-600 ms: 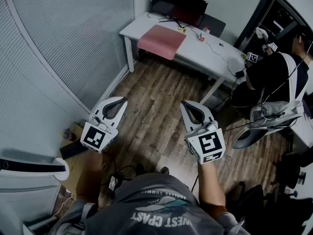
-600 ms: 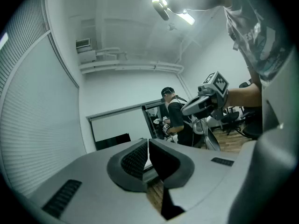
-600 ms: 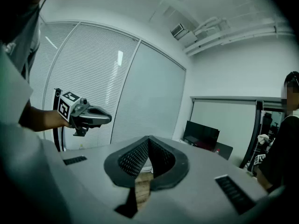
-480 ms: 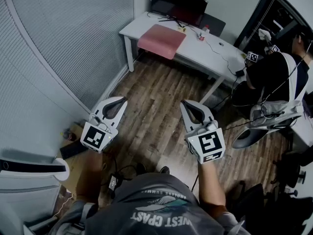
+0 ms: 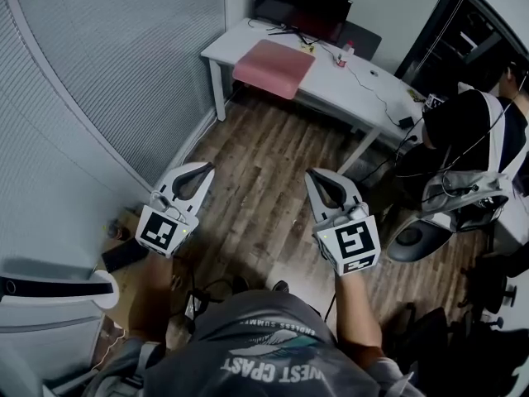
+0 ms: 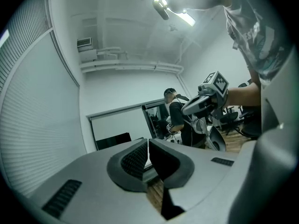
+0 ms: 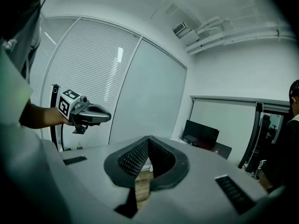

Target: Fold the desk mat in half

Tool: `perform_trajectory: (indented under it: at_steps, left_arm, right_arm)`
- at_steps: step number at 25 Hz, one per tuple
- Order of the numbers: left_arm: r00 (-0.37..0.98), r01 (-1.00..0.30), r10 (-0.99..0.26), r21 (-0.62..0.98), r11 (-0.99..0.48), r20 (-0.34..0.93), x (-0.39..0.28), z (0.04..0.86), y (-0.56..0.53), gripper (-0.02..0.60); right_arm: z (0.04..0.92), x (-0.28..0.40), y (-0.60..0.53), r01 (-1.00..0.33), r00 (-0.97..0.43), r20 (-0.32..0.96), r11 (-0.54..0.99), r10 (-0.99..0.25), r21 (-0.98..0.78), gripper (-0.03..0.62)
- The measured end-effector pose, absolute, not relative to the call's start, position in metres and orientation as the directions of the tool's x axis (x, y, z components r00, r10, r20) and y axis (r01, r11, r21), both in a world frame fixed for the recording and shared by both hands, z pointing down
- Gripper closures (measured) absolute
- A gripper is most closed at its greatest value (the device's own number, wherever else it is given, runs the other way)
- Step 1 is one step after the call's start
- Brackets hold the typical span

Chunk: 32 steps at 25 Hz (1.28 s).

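Left gripper (image 5: 205,169): I am holding it with its ribbed pads pressed together, empty.
Right gripper (image 5: 312,174): I am keeping it closed on nothing (same ribbed pads).
Desk mat (image 5: 273,69): lying well beyond both fingertips on the white desk (image 5: 355,85); pink, smooth, rectangular.
Handling: I am expecting it to be soft, floppy and light, so I am planning to pinch two corners.

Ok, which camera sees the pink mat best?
The head view: the pink mat shows whole, lying on the white desk. In both gripper views it is too far and small to make out.

Pink desk mat (image 5: 274,68), white table (image 5: 361,90)
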<state>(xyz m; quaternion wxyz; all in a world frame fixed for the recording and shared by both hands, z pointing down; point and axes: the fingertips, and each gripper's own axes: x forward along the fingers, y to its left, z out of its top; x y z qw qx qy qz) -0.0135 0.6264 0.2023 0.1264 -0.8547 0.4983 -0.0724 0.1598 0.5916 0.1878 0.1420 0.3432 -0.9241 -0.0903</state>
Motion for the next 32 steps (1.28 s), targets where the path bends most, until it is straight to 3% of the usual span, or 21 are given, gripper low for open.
perform_trajectory:
  at_steps: [16, 32]
  left_arm:
    - [0.501, -0.829, -0.865, -0.279, -0.485, 0.018, -0.036, 0.217, 0.587, 0.557]
    - [0.382, -0.875, -0.920, -0.287, -0.390, 0.084, -0.046, 0.226, 0.482, 0.557]
  right_arm:
    - [0.201, 0.138, 0.546, -0.614, -0.721, 0.222, 0.754, -0.656, 0.233, 0.569]
    - [0.219, 0.128, 0.402, -0.541, -0.791, 0.220, 0.820, -0.571, 0.185, 0.569]
